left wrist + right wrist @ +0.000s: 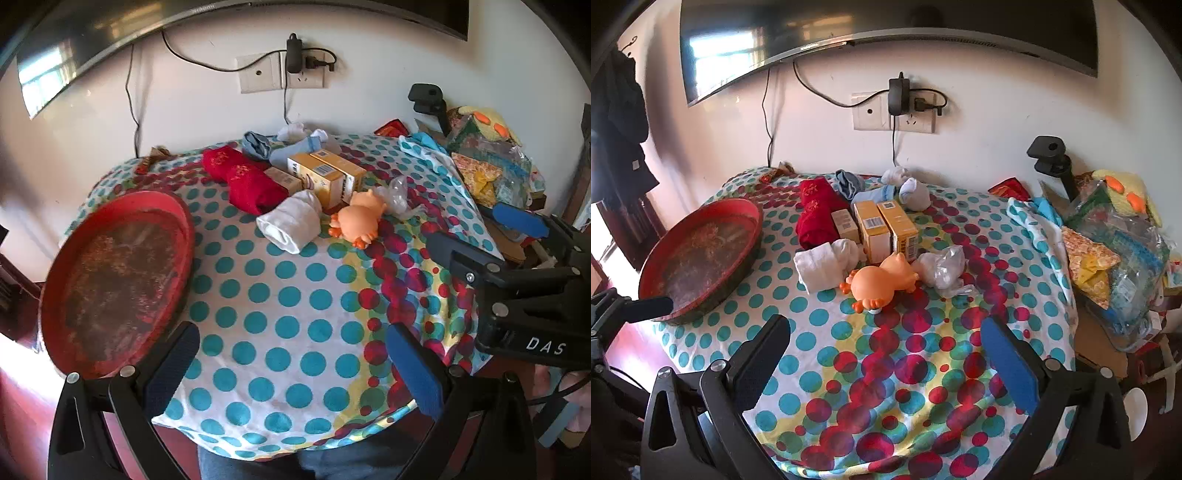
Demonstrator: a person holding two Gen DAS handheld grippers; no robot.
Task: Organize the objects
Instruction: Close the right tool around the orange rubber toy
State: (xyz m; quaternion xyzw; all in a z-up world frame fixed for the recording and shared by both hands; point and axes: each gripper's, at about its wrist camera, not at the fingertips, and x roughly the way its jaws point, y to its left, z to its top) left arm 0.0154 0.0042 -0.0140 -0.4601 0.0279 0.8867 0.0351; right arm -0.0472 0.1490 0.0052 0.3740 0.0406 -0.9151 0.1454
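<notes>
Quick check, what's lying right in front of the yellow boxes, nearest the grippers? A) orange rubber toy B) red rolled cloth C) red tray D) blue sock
A: the orange rubber toy lies on the dotted cloth just in front of the yellow boxes, nearer the open right gripper than the rest of the pile; the red tray sits off to the left.
</notes>
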